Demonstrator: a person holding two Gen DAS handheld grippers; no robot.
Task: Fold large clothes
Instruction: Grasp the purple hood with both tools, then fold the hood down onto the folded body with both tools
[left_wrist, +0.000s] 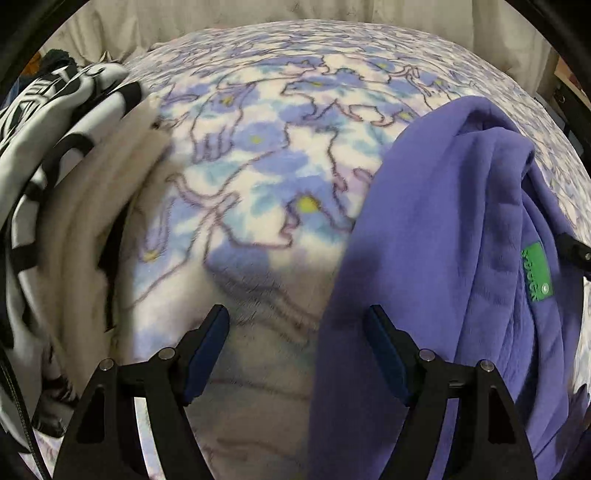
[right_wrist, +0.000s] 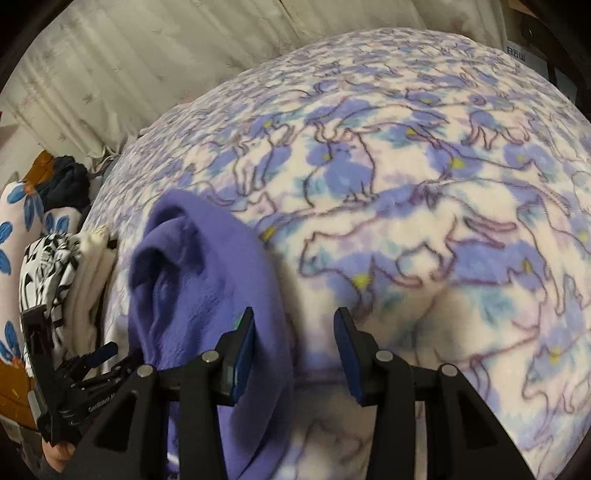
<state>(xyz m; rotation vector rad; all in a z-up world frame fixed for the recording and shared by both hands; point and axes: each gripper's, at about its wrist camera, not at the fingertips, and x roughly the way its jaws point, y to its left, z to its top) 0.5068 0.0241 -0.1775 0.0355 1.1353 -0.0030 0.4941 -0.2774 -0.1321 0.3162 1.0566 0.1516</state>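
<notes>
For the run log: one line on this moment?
left tool open | right tool open | purple fleece sweatshirt bunched, unheld, on cat-print blanket

Your purple sweatshirt (left_wrist: 443, 258) (right_wrist: 207, 266) lies bunched in soft folds on the blanket (left_wrist: 266, 177) (right_wrist: 406, 229), a green label showing near its edge. It sits just right of your left gripper (left_wrist: 297, 317) and just left of your right gripper (right_wrist: 294, 319), partly under their inner fingers.

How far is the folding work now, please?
Done, it seems: a stack of folded clothes lies at the blanket's edge. In hand: nothing; the left tool and right tool are open, beside the purple sweatshirt. Left: that sweatshirt lies bunched and unfolded.
</notes>
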